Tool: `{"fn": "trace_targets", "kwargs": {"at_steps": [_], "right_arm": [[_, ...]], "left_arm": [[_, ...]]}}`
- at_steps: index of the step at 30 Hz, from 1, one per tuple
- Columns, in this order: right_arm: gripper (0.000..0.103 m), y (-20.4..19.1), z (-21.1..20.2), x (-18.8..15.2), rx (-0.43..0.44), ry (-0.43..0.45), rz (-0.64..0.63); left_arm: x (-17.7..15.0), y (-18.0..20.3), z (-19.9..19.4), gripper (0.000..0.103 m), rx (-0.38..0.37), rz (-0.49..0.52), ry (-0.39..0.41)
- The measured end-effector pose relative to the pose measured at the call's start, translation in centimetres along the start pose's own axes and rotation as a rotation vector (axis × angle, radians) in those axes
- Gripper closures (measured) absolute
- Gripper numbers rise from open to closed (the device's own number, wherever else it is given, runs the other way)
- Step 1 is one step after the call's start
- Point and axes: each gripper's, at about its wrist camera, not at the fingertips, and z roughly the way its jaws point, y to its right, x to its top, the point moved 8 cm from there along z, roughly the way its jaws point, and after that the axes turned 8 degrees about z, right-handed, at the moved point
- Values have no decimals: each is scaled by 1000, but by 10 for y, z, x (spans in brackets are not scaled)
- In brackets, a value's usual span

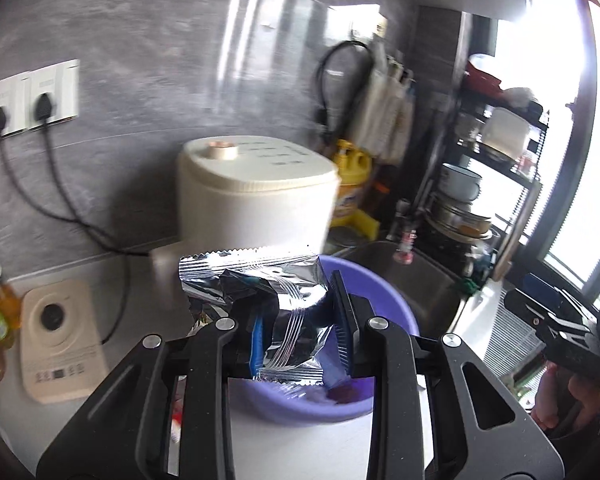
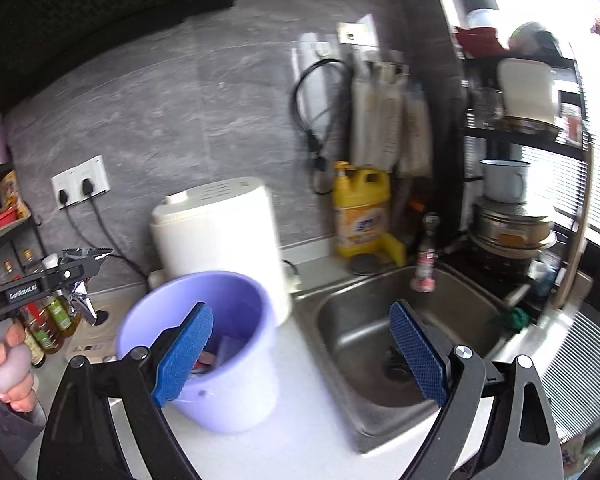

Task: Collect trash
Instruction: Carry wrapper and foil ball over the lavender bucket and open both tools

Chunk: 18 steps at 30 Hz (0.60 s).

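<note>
My left gripper (image 1: 300,320) is shut on a crumpled silver foil wrapper (image 1: 260,292) and holds it just above the near rim of a purple plastic bin (image 1: 384,300). In the right wrist view the left gripper (image 2: 80,276) with the wrapper (image 2: 82,256) shows at the far left, left of the bin (image 2: 228,384). Some trash lies inside the bin. My right gripper (image 2: 300,356) is open and empty, its left pad over the bin's mouth, its right pad over the sink (image 2: 340,320).
A white appliance (image 1: 256,196) stands behind the bin. A yellow detergent jug (image 2: 362,212) is by the wall. Oil bottles (image 2: 48,316) and a beige cooker (image 1: 60,340) are at the left. A dish rack (image 2: 516,200) stands right of the sink.
</note>
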Motion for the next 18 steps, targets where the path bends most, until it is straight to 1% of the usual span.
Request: {"fn": "trace_targets", "kwargs": {"at_steps": [4, 5, 6, 8, 9, 13, 18], "right_arm": [[15, 20, -14, 1, -37, 15, 24], [15, 22, -16, 2, -43, 17, 27], [15, 25, -18, 1, -48, 19, 30], [15, 29, -20, 0, -57, 18, 34], [15, 30, -20, 0, -58, 17, 36], [15, 26, -18, -4, -43, 8, 37], [15, 5, -8, -11, 8, -13, 18]], "left_arm": [[13, 19, 16, 74, -38, 41, 6], [16, 23, 20, 65, -47, 56, 7], [18, 27, 26, 48, -54, 72, -1], [23, 29, 31, 34, -57, 70, -3], [23, 28, 31, 30, -54, 62, -4], [20, 19, 27, 20, -51, 40, -10], [13, 2, 11, 18, -31, 17, 0]]}}
